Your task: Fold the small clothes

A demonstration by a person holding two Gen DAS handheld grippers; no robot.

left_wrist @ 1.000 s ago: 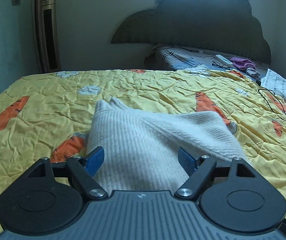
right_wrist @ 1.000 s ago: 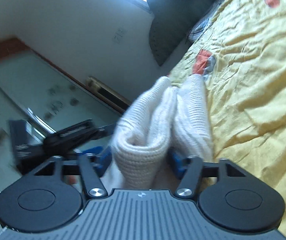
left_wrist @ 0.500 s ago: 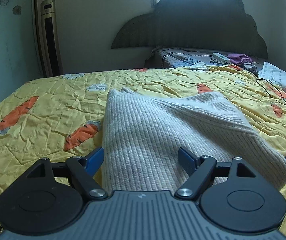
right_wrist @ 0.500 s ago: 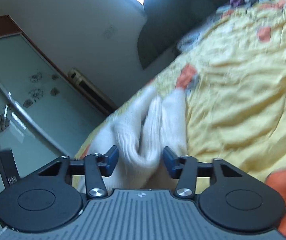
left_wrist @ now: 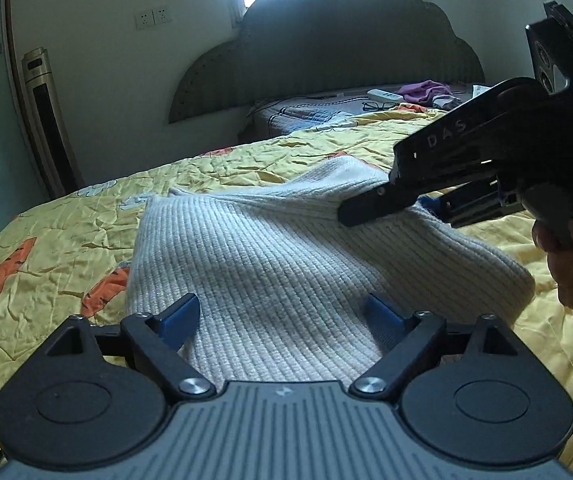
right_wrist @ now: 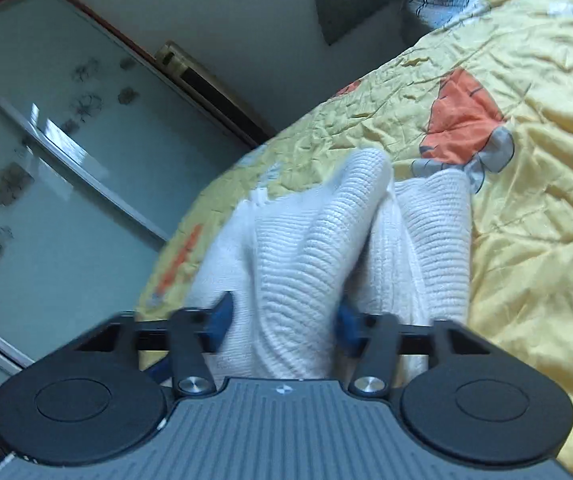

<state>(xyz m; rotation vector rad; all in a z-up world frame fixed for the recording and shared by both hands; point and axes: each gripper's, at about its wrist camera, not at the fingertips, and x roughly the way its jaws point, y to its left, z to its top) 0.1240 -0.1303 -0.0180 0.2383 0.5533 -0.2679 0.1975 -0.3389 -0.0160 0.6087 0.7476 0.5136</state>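
Swinging in from the right, the right gripper now shows ahead of the left gripper, carrying its bunched corner of the cream ribbed knit garment down over the yellow carrot-print quilt. Its jaws clench a thick wad; the left jaws stand wide, cloth lying between them, ungripped. Judging by that, the fold is landing and release comes next.

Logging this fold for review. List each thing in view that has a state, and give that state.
white knit garment: partly folded, lying on the bed, far edge lifted.
left gripper: open, fingers astride the garment's near edge.
right gripper: shut on bunched knit.
yellow quilt: spread out, wrinkled.
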